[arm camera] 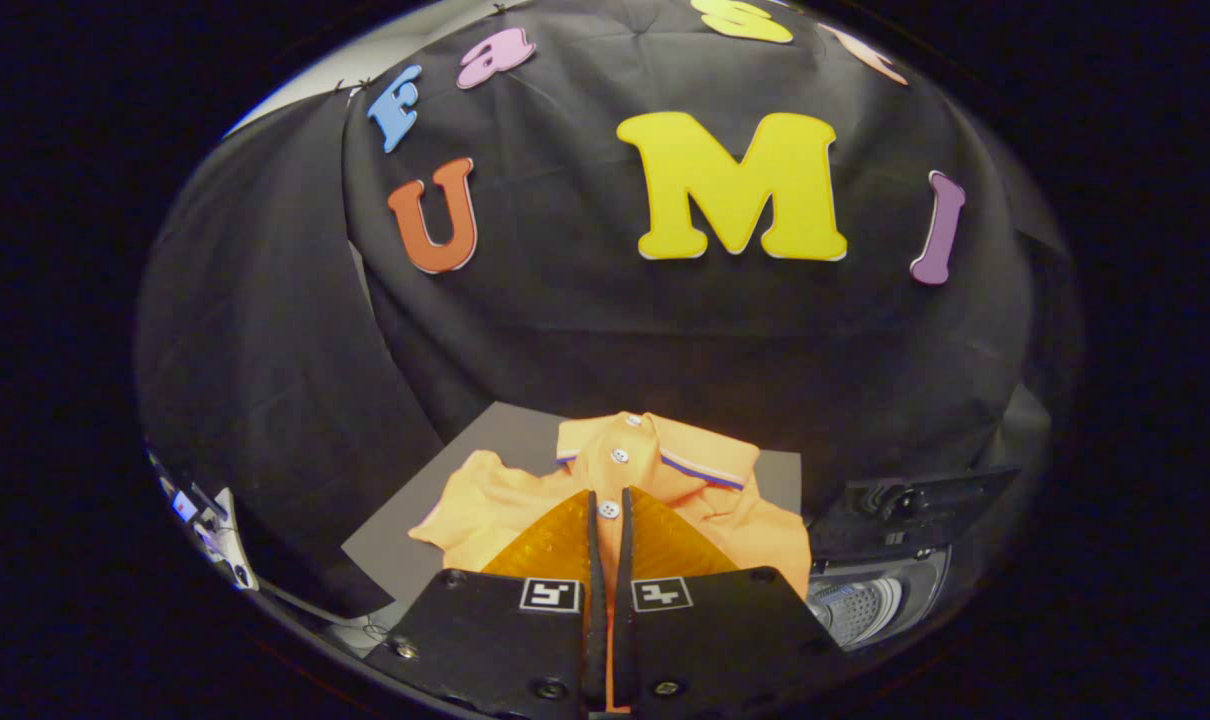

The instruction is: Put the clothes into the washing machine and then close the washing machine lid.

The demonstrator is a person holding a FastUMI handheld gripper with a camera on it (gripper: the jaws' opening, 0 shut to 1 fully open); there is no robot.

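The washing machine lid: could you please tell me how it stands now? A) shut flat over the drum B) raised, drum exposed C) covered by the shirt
B: the lid stands raised behind the exposed drum, beside the orange polo shirt pinched in the gripper.

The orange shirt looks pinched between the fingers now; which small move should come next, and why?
Probably lift it and carry it right, toward the washing machine. The gripper has its fingers nearly together with a strip of the orange shirt between them at the button placket, so it seems gripped. Most of the shirt lies on the grey mat, and the machine's lid stands open.
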